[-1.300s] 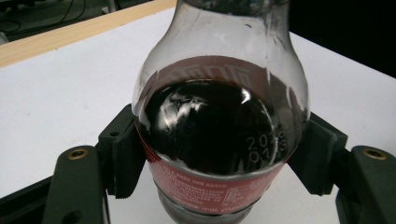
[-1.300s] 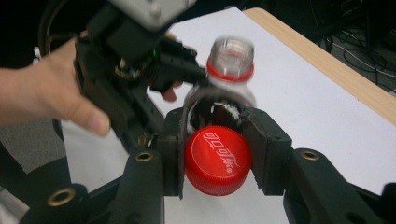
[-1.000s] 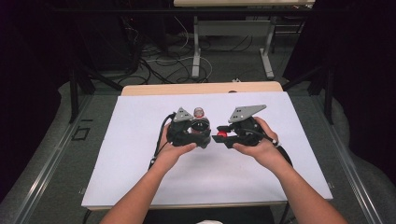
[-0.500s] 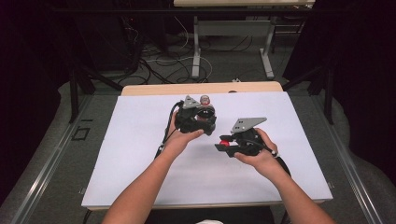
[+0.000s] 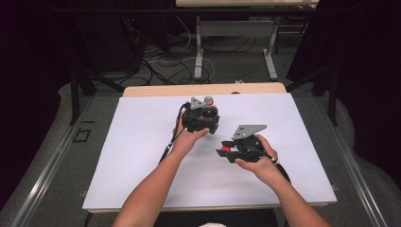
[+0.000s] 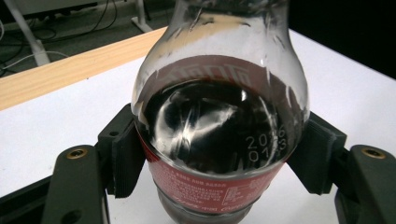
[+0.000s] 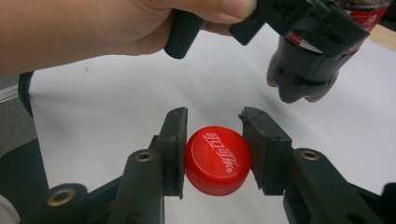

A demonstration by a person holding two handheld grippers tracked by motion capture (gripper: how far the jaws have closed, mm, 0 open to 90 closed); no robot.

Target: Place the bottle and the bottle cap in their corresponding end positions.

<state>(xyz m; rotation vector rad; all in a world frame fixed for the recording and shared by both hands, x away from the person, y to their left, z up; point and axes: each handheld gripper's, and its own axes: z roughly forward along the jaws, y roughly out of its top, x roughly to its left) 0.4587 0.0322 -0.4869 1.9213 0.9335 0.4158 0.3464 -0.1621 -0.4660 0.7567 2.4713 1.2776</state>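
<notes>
Cola bottle (image 6: 219,126), dark drink inside and a red label round its middle, sits pinched between the jaws of the left gripper (image 5: 202,118), held off the white table (image 5: 118,156) near its far edge. Its red cap (image 7: 218,160) is nipped by its sides between the jaws of the right gripper (image 5: 226,150), well apart from the bottle. Judging by that, one hand steadies the body so the other can carry the cap clear.

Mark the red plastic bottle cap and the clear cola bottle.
red plastic bottle cap (image 7: 218,160): right gripper view, printed top face.
clear cola bottle (image 6: 219,126): left gripper view, dark liquid-filled shoulder.
</notes>
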